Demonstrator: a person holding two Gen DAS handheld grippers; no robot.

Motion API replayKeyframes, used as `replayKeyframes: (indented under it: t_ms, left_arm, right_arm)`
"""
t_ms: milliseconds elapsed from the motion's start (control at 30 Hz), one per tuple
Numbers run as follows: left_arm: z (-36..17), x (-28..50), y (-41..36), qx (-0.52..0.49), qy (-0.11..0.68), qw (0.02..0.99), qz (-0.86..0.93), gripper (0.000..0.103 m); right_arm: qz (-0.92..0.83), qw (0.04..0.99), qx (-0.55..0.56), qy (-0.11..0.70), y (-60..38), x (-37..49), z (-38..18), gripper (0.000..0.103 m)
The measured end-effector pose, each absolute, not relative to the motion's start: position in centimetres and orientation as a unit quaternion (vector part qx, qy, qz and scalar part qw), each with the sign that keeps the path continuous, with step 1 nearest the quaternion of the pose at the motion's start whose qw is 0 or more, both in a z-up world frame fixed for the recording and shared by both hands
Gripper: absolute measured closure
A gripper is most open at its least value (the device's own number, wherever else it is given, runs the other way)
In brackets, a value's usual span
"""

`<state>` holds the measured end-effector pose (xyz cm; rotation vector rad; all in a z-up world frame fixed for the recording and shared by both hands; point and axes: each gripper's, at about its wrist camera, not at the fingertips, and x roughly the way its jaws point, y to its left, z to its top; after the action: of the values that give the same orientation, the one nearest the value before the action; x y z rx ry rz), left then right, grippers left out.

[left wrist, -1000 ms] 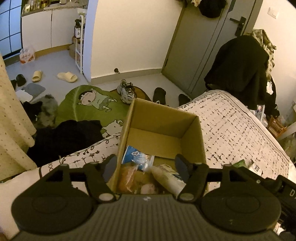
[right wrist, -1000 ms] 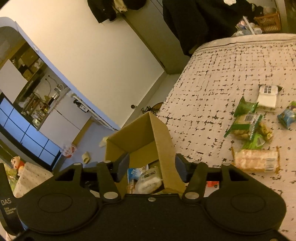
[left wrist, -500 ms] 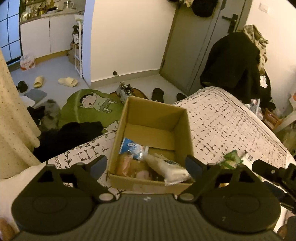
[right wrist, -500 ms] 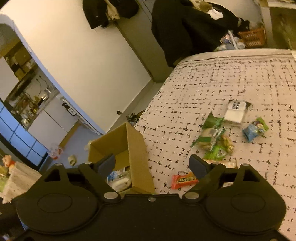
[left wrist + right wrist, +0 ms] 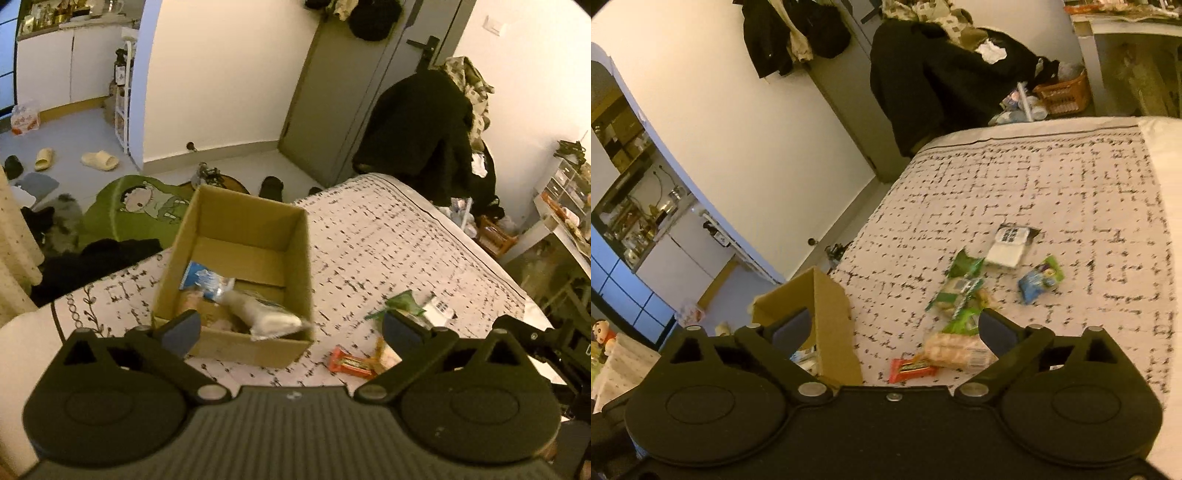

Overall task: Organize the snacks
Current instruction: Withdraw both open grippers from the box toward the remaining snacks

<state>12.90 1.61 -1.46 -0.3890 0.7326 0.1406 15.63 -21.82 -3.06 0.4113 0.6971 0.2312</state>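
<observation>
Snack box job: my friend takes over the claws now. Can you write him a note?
Left claw: open, empty, above the near edge of the cardboard box.
Right claw: open, empty, over the bedspread.
Done: the white packet and blue packet lie in the box.
Left on the bed: orange bar, biscuit pack, green packs, white pack, small blue bag.

The right claw (image 5: 892,328) hangs with its dark fingers spread wide and nothing between them, above a bed covered in a white, black-flecked quilt (image 5: 1052,184). At lower left stands an open brown cardboard box (image 5: 827,314). An orange-red candy bar (image 5: 911,369) lies near it, touching a pale biscuit pack (image 5: 956,352); green wrappers (image 5: 960,291), a white-and-black packet (image 5: 1008,245) and a small blue-green pouch (image 5: 1039,278) (all somewhat blurred) lie beyond.
</observation>
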Motion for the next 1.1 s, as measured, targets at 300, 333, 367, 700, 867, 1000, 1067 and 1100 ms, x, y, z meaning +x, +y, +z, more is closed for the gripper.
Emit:
replayKeyframes:
  t_ms: [300, 333, 367, 700, 867, 1000, 1067, 1100]
  left_arm:
    - [-1.6, 12.5, -0.1, -0.207, 0.353, 0.91, 0.066, 0.0]
    - [-1.6, 12.5, -0.4, -0.209, 0.352, 0.91, 0.065, 0.0]
    - [-1.6, 12.7, -0.8, -0.205, 0.352, 0.911, 0.066, 0.0]
    - [-3.4, 13.6, -4.0, -0.187, 0.373, 0.908, 0.04, 0.001]
    - [-4.4, 14.5, -5.4, -0.181, 0.378, 0.908, 0.014, 0.003]
    - [-5.4, 15.3, -6.4, -0.174, 0.381, 0.908, 0.004, 0.003]
    - [-5.9, 15.6, -6.8, -0.172, 0.38, 0.909, -0.003, 0.005]
    - [-6.2, 15.8, -7.0, -0.171, 0.381, 0.909, -0.006, 0.006]
  right_arm:
    - [0.116, 0.916, 0.177, 0.341, -23.6, 15.6, -2.8, 0.005]
    - [0.118, 0.916, 0.174, 0.342, -23.7, 15.6, -2.8, 0.005]
    - [0.12, 0.916, 0.171, 0.344, -23.9, 15.7, -2.8, 0.005]
    - [0.116, 0.915, 0.16, 0.353, -26.3, 16.6, -3.9, 0.005]
    - [0.114, 0.912, 0.162, 0.361, -27.3, 17.4, -4.9, 0.005]
    - [0.104, 0.908, 0.166, 0.37, -28.3, 18.3, -6.1, 0.006]
    - [0.097, 0.906, 0.168, 0.375, -28.7, 18.7, -6.8, 0.007]
    - [0.094, 0.905, 0.17, 0.378, -28.9, 18.9, -7.1, 0.008]
